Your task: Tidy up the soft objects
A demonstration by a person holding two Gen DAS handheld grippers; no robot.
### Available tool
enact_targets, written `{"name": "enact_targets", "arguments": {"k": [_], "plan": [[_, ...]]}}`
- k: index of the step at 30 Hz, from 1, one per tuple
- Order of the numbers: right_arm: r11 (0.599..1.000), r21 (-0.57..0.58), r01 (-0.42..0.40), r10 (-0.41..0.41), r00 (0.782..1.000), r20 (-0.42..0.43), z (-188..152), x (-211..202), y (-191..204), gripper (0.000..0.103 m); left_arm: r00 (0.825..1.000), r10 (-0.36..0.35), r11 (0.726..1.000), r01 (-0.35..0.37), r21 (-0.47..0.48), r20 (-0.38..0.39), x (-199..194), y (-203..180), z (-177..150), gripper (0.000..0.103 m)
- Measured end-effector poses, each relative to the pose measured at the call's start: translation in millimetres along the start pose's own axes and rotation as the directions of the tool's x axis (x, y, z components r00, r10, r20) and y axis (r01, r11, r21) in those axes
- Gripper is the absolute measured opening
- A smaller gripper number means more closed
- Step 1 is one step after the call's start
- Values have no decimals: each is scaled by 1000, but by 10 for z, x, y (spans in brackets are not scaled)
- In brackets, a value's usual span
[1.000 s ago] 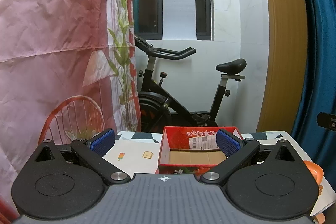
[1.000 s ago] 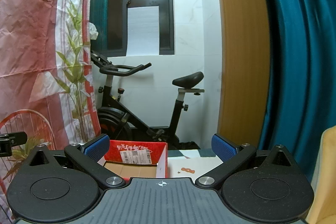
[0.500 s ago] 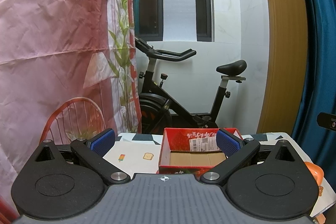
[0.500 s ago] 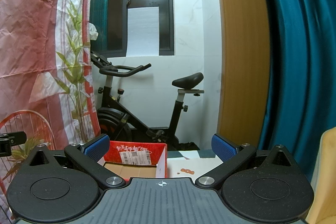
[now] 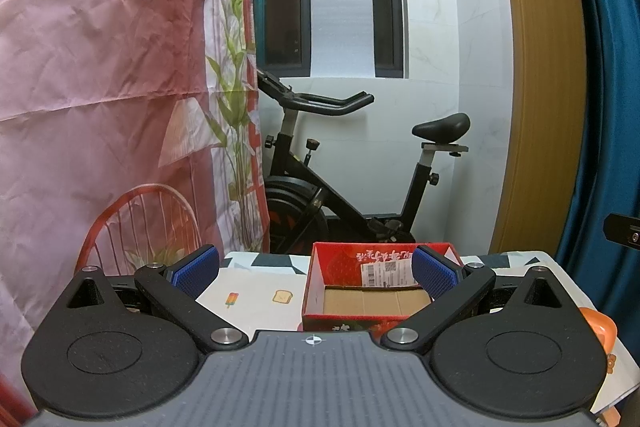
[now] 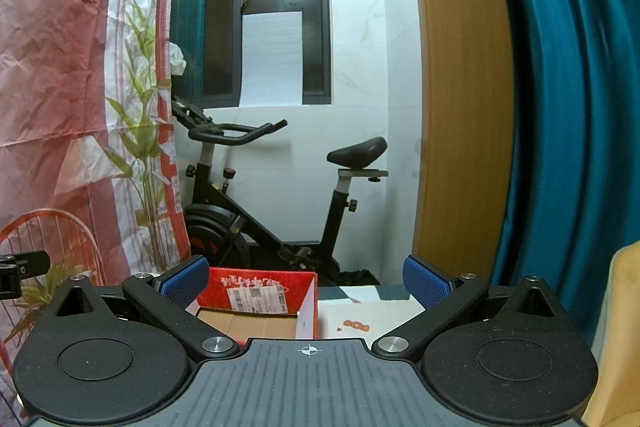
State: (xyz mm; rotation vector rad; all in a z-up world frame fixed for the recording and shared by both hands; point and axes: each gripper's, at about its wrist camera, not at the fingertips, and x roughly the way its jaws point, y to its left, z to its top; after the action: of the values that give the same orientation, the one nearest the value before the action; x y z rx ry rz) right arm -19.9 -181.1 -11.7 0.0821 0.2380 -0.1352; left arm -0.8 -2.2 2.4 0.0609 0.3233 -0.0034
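Observation:
A red cardboard box (image 5: 372,291) with a bare brown floor stands open on the table, just ahead of my left gripper (image 5: 316,273). That gripper is open and holds nothing. The right wrist view shows the same red box (image 6: 260,303) ahead and to the left of my right gripper (image 6: 306,279), which is also open with nothing between its blue pads. An orange soft thing (image 5: 600,327) peeks out at the right edge behind the left gripper's body, and a yellow soft shape (image 6: 618,327) fills the right wrist view's lower right corner.
The table wears a white cloth (image 5: 256,297) with small printed pictures. Behind the table stands a black exercise bike (image 5: 348,187). A pink printed curtain (image 5: 100,87) hangs on the left, a teal curtain (image 6: 568,87) on the right.
Both views have barely shifted; the scene sits a touch higher in the left wrist frame. Both grippers stay open.

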Motion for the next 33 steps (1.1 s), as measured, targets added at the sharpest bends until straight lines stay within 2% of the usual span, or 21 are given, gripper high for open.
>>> {"name": "enact_targets", "arguments": {"k": [33], "plan": [[1000,-4,-2,2,1000,-7,-63,39,-1,103,1000,1,1000,-1,-7,-28,82,-7,-64,103]]}}
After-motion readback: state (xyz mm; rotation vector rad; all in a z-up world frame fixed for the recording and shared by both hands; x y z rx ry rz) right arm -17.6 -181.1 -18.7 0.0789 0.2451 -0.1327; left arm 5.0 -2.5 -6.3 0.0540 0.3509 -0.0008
